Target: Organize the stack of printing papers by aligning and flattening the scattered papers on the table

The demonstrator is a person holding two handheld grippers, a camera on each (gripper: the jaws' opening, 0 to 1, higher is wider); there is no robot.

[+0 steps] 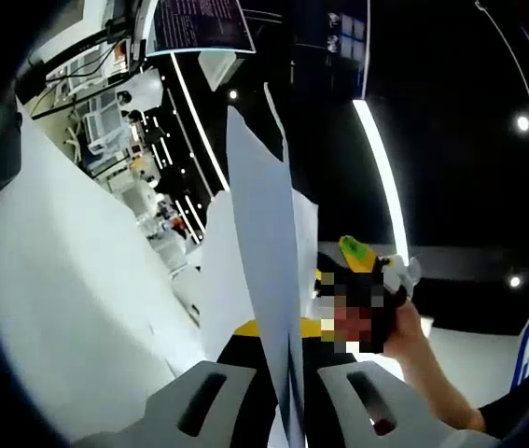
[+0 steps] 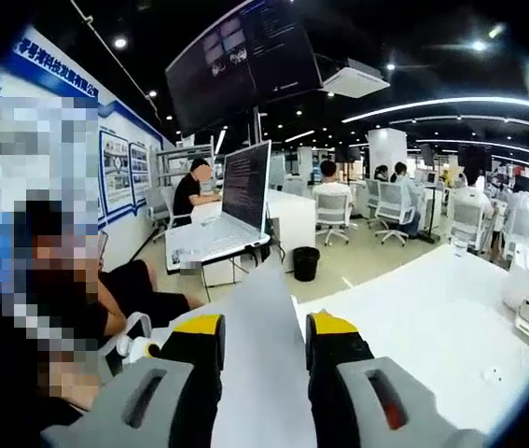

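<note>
In the left gripper view my left gripper (image 1: 287, 392) is clamped on the stack of papers (image 1: 264, 261), held up on edge off the white table (image 1: 59, 308), probably so I can square the edges. In the right gripper view my right gripper (image 2: 264, 359) pinches the same sheets, which run up between its yellow-tipped jaws.
</note>
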